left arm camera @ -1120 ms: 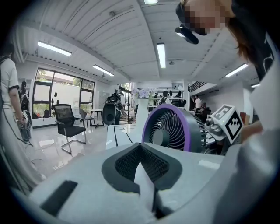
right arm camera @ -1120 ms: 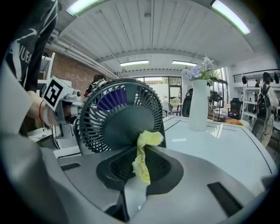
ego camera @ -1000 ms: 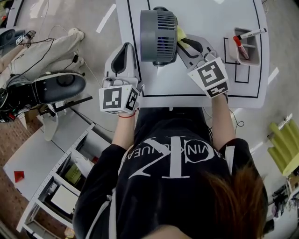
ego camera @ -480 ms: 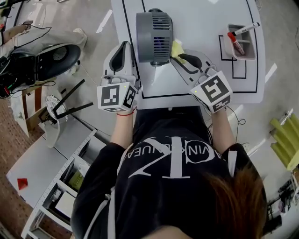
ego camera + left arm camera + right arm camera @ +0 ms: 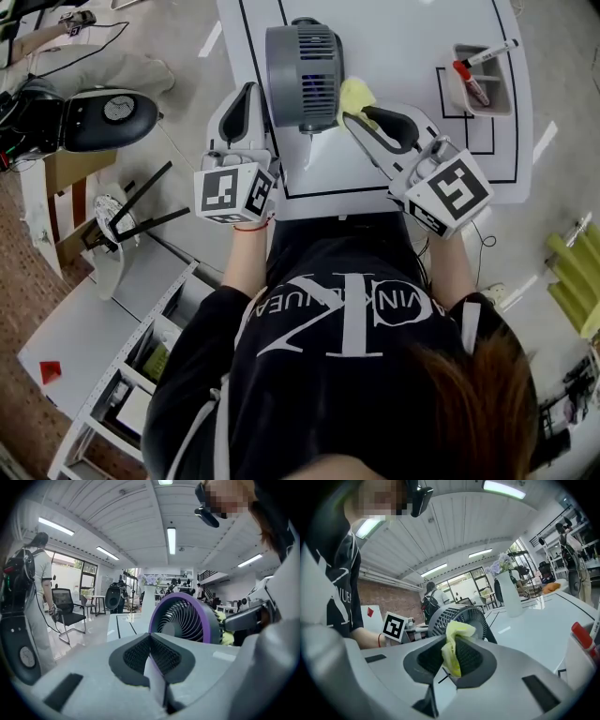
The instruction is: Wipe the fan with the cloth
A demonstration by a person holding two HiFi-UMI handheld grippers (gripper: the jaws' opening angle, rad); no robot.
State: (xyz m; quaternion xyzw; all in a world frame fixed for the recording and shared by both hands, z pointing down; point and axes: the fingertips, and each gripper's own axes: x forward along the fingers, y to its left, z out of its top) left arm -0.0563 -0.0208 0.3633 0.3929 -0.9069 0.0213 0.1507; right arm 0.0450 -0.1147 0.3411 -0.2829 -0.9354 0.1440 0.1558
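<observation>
Fan stands on the table. Our right gripper pinches the yellow cloth at its right side to wipe; our left gripper, jaws together and empty, sits just left.

White table at 12 o'clock; grey floor at 10 o'clock. Ceiling lights lit overhead; office chair at 9 o'clock.

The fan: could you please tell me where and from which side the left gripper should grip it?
Probably the round grey housing of the fan, approached from its left: the left gripper sits there, jaws shut, while the right gripper holds the cloth at its right.
</observation>
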